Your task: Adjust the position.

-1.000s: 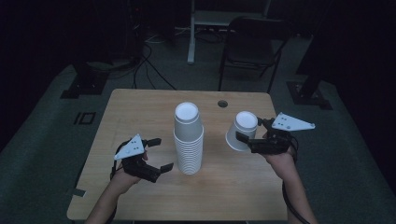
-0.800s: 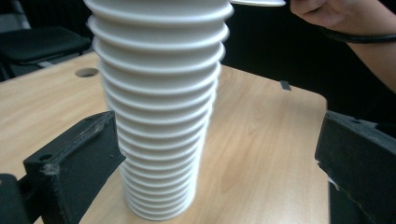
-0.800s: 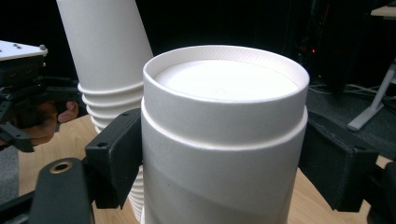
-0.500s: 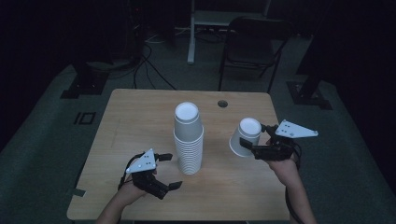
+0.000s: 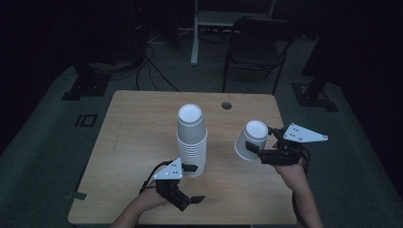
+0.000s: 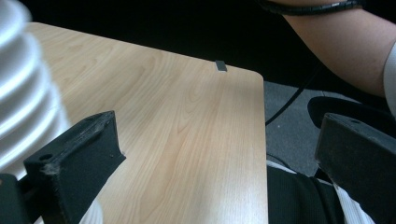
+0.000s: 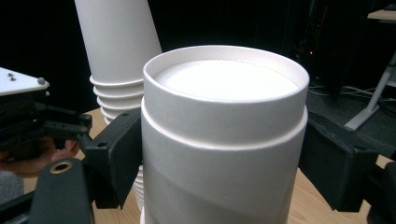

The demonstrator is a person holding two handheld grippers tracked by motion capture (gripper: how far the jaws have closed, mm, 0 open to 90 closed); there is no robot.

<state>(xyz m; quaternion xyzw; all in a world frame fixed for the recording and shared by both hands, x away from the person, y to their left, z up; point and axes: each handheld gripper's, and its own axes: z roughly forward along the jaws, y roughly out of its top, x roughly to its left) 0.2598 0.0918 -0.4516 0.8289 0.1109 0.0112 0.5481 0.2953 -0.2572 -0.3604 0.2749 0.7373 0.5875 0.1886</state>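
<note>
My right claw (image 5: pixel 259 153) is clenched on a single white paper cup (image 5: pixel 250 139), held upside down and tilted, lifted off the light wooden desk (image 5: pixel 133 128). In the right gripper view the cup (image 7: pixel 224 135) sits squarely between my two black jaws, which press its sides, closed bottom facing the camera. It hangs over the right part of the desk, right of the tall stack of white inverted paper cups (image 5: pixel 192 140) and apart from it. My left claw (image 5: pixel 192 183) is released, jaws spread wide with nothing between them, low over the desk's near edge just in front of the stack's base. In the left gripper view the stack (image 6: pixel 23 93) sits at the left edge, just beside one jaw; contact unclear. Black folding chair (image 5: pixel 256 45) behind the desk.
</note>
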